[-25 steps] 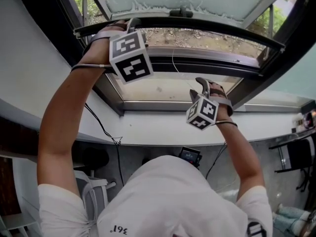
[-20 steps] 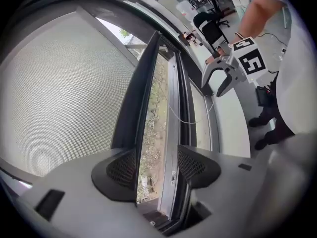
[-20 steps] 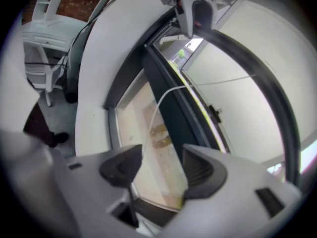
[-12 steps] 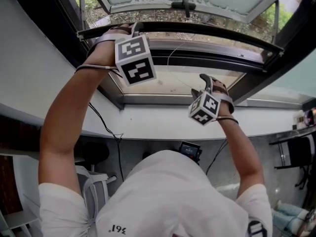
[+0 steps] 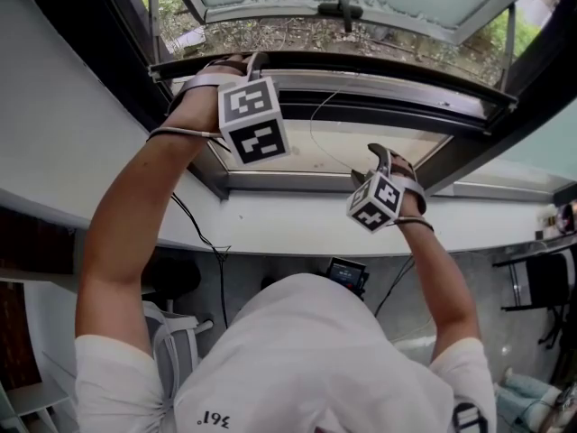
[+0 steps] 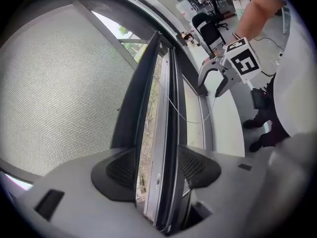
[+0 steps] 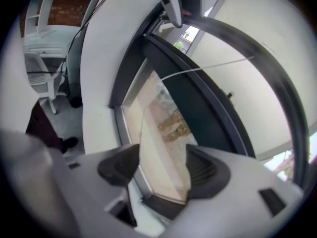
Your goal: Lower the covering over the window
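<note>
A dark bottom bar (image 5: 406, 69) of the mesh covering (image 6: 54, 83) runs across the open window. My left gripper (image 5: 242, 61) is at the bar's left end. In the left gripper view the bar (image 6: 143, 93) passes between the pads, and the left gripper (image 6: 157, 170) is shut on it. My right gripper (image 5: 371, 156) hangs lower, near the window's lower right corner and apart from the bar. Its jaws have just been opening. In the right gripper view nothing lies between the right gripper (image 7: 161, 167) pads; the lower window frame shows beyond.
A thin white cord (image 5: 315, 124) loops down below the bar. The lower window frame (image 5: 288, 183) meets a white sill (image 5: 297, 228). An outward-tilted pane with a handle (image 5: 341, 12) is above. A white chair (image 5: 171, 350) and a dark cable (image 5: 194, 228) are below the sill.
The bar has come down with my left gripper on it. My right gripper has sunk a little, off the bar.
</note>
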Motion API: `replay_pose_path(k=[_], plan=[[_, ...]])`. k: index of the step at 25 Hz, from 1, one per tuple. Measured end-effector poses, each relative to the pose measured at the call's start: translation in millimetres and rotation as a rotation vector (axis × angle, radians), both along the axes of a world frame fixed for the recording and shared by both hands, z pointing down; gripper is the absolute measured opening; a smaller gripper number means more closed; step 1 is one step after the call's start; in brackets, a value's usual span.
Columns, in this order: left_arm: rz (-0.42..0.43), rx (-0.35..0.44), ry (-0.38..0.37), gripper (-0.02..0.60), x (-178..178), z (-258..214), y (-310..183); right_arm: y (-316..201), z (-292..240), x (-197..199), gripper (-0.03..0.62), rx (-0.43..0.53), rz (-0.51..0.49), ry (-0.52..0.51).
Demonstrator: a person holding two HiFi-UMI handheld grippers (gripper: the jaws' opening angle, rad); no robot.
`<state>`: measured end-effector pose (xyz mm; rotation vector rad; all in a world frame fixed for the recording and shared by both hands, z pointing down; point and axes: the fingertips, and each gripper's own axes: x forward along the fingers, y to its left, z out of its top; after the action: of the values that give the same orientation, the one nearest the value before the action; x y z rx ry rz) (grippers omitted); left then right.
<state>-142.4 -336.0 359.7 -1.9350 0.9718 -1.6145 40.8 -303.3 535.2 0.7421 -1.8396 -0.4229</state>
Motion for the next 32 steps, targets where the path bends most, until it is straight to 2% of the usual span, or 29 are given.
replay_pose_path(k=[6,12,18,20,25,32], plan=[[-0.004,-0.061,-0.005,0.259,1,32,5,3,6,4,0.284,-0.021,0.011,0.0],[-0.01,-0.084,-0.008,0.261,-1,43,6,9,13,10,0.291,-0.056,0.026,-0.009],[-0.018,-0.085,0.001,0.262,1,50,6,10,13,10,0.302,-0.156,0.088,-0.162],[-0.019,-0.087,0.002,0.262,2,53,6,9,10,10,0.304,-0.16,0.104,-0.189],[-0.025,-0.095,0.002,0.262,1,60,6,-3,-4,12,0.302,-0.06,0.112,-0.19],[-0.027,-0.112,0.002,0.265,1,68,7,-32,-61,6,0.302,0.248,0.024,-0.086]])
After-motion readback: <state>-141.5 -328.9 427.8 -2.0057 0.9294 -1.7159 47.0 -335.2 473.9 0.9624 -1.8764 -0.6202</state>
